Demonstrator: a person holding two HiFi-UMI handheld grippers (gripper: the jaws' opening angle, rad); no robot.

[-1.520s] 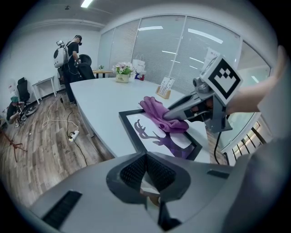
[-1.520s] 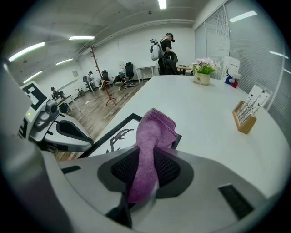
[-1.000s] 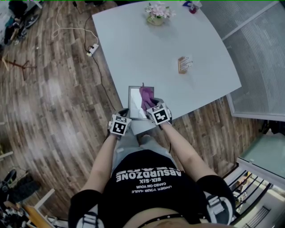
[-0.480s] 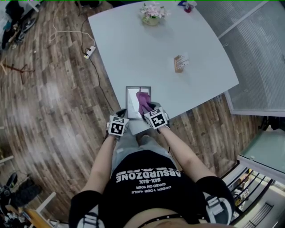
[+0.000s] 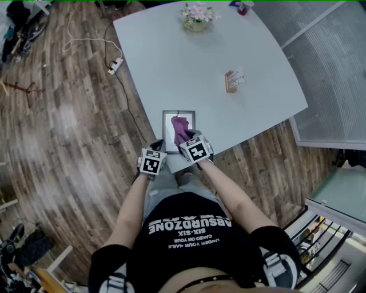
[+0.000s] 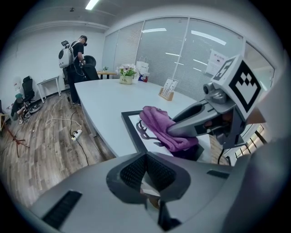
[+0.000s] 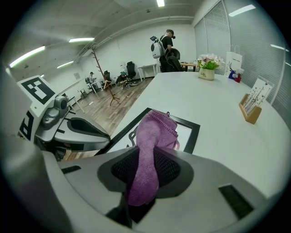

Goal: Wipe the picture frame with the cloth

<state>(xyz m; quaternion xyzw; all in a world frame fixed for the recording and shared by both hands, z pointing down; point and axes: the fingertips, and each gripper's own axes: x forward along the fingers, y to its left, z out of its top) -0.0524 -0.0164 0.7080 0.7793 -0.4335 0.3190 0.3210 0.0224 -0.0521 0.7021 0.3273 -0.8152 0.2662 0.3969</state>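
A black picture frame (image 5: 168, 129) lies flat near the front edge of the pale table (image 5: 171, 63). A purple cloth (image 5: 181, 127) rests on its glass. My right gripper (image 5: 186, 138) is shut on the cloth's near end, and the right gripper view shows the cloth (image 7: 152, 136) trailing from the jaws onto the frame (image 7: 193, 133). My left gripper (image 5: 158, 149) sits at the frame's near left corner. In the left gripper view the frame's black edge (image 6: 131, 123) runs in under the shut jaws, with a pale sliver pinched between them.
A flower pot (image 5: 194, 17) and a small card holder (image 5: 233, 80) stand further back on the table. A power strip with its cable (image 5: 113, 64) lies on the wooden floor to the left. A person with a backpack (image 6: 75, 50) stands across the room. Glass partitions run along the right.
My right gripper has slid the cloth a little to the left across the frame. The left gripper has stayed at the frame's corner.
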